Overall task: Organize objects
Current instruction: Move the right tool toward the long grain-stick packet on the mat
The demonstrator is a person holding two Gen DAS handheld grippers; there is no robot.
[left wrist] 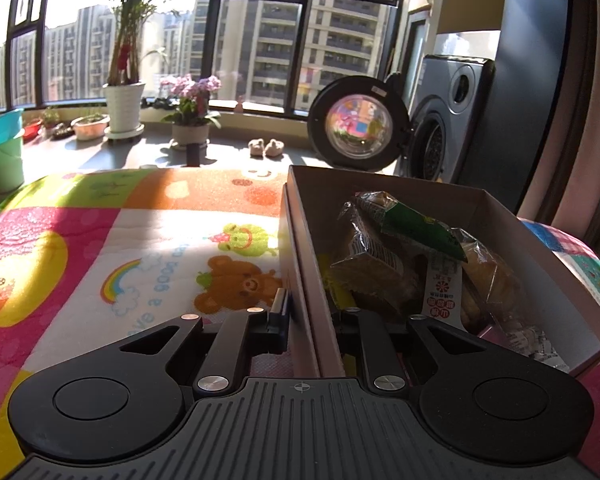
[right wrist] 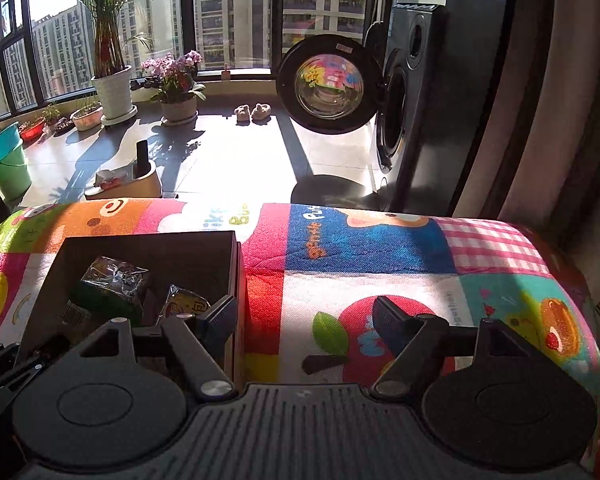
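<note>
Left wrist view shows your left tool [left wrist: 300, 320] clamped on the near left wall of the cardboard box [left wrist: 300, 280], one finger outside on the cartoon play mat [left wrist: 140, 240] and the other inside; that thin wall is what it has hold of. The box sits on the mat toward the middle, with sunlit mat to its left and more mat to its right, and it is open-topped. Inside lie wrapped snacks: a green-printed packet [left wrist: 416, 224] on top, a clear-wrapped pastry [left wrist: 488, 276] at the right, a dark wrapped cake [left wrist: 368, 264] at the left and a white labelled packet [left wrist: 440, 292] near the front. Expect them to be light, crinkly and slippery in their film, and easily crushed, so pinch a sealed end or the flat of a wrapper rather than squeezing the middle. The box itself looks stiff but thin; the wall will probably flex, so steady it low down, close to a corner. From the right wrist view your right tool [right wrist: 304, 316] stands wide apart with nothing between its fingers; its left finger hangs over the box's right wall, the right finger over bare mat. A yellow-printed packet [right wrist: 184, 304] lies just beyond that left finger.
</note>
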